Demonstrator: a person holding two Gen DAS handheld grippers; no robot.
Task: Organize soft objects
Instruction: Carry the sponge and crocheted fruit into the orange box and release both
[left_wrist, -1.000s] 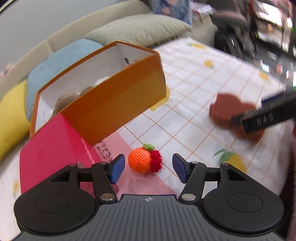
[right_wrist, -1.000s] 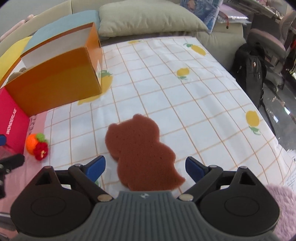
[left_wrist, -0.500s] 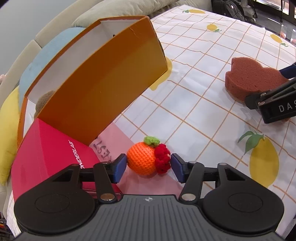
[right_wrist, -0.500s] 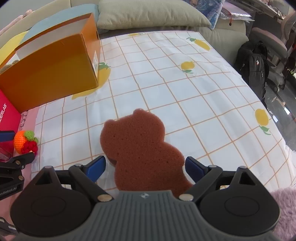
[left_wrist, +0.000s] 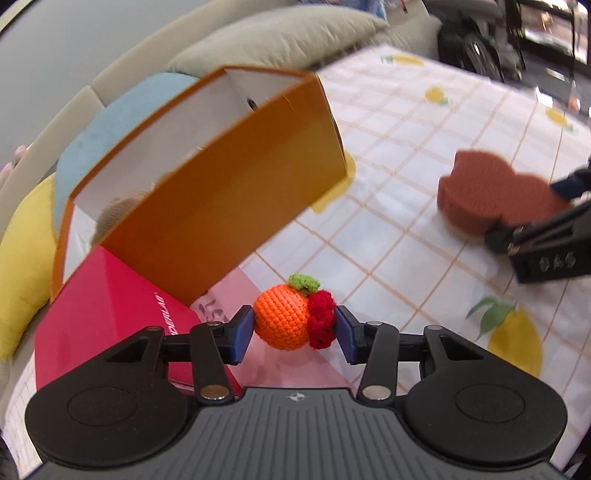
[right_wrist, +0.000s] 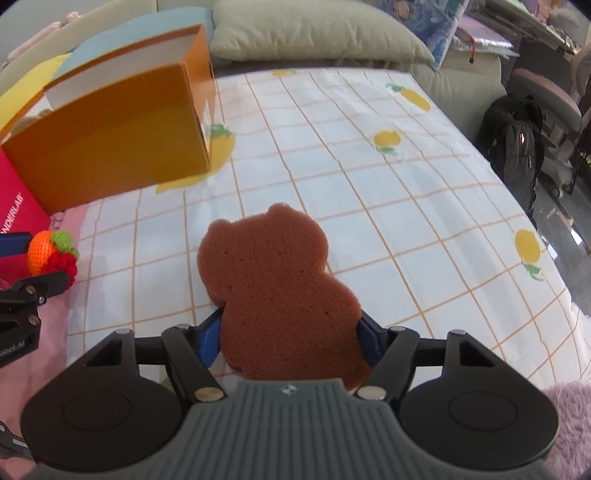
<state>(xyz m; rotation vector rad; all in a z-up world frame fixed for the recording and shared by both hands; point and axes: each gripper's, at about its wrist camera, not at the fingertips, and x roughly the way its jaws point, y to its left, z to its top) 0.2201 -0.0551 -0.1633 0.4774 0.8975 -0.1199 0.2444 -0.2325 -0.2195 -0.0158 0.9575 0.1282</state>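
Both sets of jaws, wider a second ago, are closing: the left gripper (left_wrist: 294, 334) pinches the crocheted orange (left_wrist: 284, 319) beside the red box (left_wrist: 107, 310), the right gripper (right_wrist: 290, 341) squeezes the brown sponge (right_wrist: 273, 284) mid-tablecloth (right_wrist: 406, 206), readying both for the orange box (right_wrist: 110, 147).

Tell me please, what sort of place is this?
Most likely a living room at home. A sofa with cushions stands behind a table under a fruit-print cloth, and a backpack sits on the floor beside a chair.
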